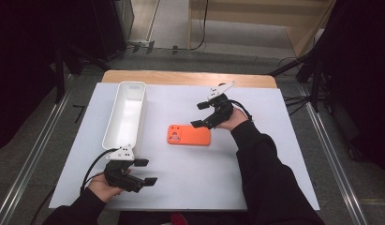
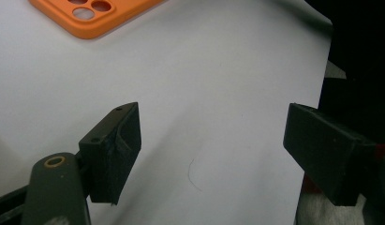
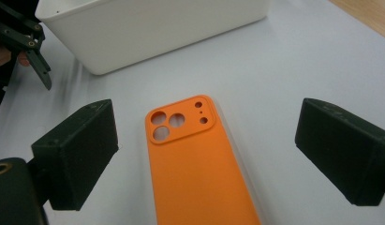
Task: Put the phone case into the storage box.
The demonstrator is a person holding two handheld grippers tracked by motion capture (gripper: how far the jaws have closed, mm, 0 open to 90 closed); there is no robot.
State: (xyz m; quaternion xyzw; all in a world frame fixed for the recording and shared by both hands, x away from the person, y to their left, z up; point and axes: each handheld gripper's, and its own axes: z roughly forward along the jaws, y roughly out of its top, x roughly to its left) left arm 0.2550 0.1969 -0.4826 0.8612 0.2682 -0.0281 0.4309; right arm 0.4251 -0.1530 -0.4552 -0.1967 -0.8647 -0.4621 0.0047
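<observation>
- Orange phone case [image 1: 189,135] lies flat on the white sheet [image 1: 181,187] that covers the table, about mid-table, back side up. Camera cut-outs sit at its left end in the high view.
- Right gripper [image 1: 203,115] sits at the case's right end, a little to the far side, jaws pointing left toward it. The hand behind it wears a dark sleeve [image 1: 267,178] that comes in from the near right.
- Right gripper view: both black jaws stand wide apart, one on each side of the phone case [image 3: 195,168], neither touching it. Nothing grasped; jaws released. Whether they hover over the case or rest on the sheet, cannot tell.
- Left gripper [image 1: 146,171] is at the near left of the table, well apart from the case, held in the person's left hand [image 1: 103,185]. Jaws point right.
- Left gripper view: jaws parted over bare white sheet, nothing between them; released. A corner of the phone case [image 2: 94,16] shows at the top left of that view, far ahead of the jaws.
- White rectangular bin [image 1: 116,126] stands at the far left of the sheet, long side running near to far. Its near end is just beyond the left gripper; the case lies to its right, apart from it.
- Bare wooden table edge [image 1: 190,77] shows along the far side.
</observation>
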